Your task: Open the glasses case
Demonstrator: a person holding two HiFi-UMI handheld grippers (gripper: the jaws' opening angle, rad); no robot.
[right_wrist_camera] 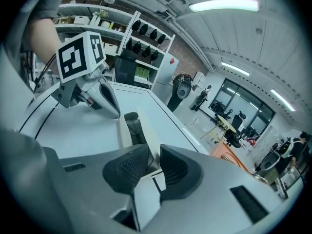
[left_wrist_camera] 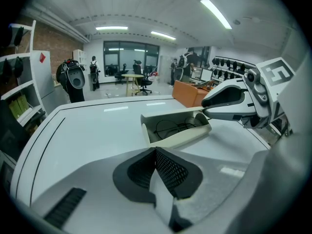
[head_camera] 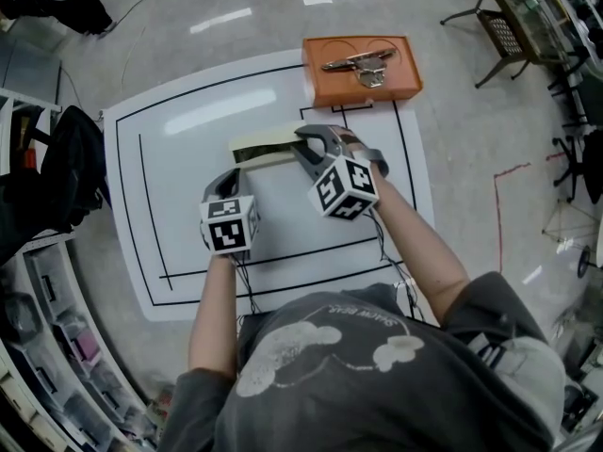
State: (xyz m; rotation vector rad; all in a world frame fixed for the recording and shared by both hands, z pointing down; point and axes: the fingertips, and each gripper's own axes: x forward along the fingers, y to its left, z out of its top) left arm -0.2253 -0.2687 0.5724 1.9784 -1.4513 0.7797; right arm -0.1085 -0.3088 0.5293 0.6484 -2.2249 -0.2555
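2 tools are over a white tabletop (head_camera: 179,186) marked with black lines, each held in one of the person's hands. The glasses case (head_camera: 264,149) lies near the middle of the tabletop, toward its far side, just ahead of both tools and just short of an orange tray (head_camera: 325,88) that holds some metal items (head_camera: 360,64).

The case is partly open. Its lid (left_wrist_camera: 170,114) stands raised along the far edge, and a pair of thin-rimmed glasses (left_wrist_camera: 173,126) shows inside.

The right tool (right_wrist_camera: 152,157) reaches in from the case's right end, angled downward. Its jaws stand only a narrow gap apart, and in its own view the thin lid runs between the 2 dark pads, which press on it from both sides. Seen from the left gripper view, its jaw tip meets the right-hand corner of the lid.

The left tool (left_wrist_camera: 156,152) is near the case, on the person's side of it and toward its left end, also angled down and not touching it. Its 2 pads meet at the tips with nothing between them, so it is closed and empty. It hangs just above the bare tabletop.

The marker cubes on both tools face up toward the head view, side by side but apart.
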